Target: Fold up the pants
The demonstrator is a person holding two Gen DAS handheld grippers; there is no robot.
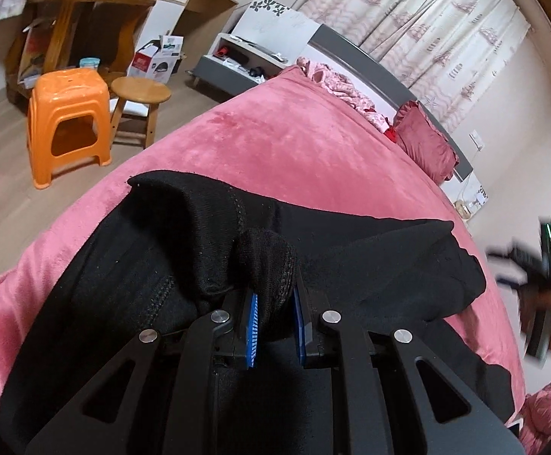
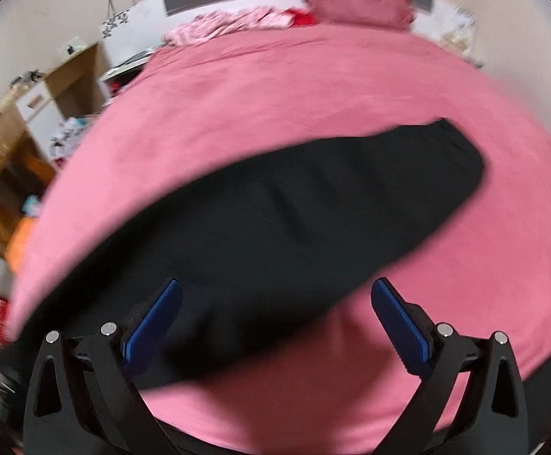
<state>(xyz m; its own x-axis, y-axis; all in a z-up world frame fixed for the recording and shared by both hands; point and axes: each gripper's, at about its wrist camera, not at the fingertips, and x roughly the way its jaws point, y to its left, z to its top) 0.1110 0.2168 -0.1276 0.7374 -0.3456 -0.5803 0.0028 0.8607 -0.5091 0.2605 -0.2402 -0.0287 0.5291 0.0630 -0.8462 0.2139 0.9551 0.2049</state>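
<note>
Pants (image 1: 370,258), black, lie spread across the pink bed (image 1: 294,144), below its red pillow (image 1: 425,140). My left gripper (image 1: 275,303) pinches a bunched fold of them; my right gripper (image 2: 273,295) hangs spread wide above them, holding nothing.

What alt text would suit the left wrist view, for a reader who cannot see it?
The left gripper is shut on a fold of black pants lying on a pink bed. An orange stool and a wooden stool stand beside the bed.
</note>
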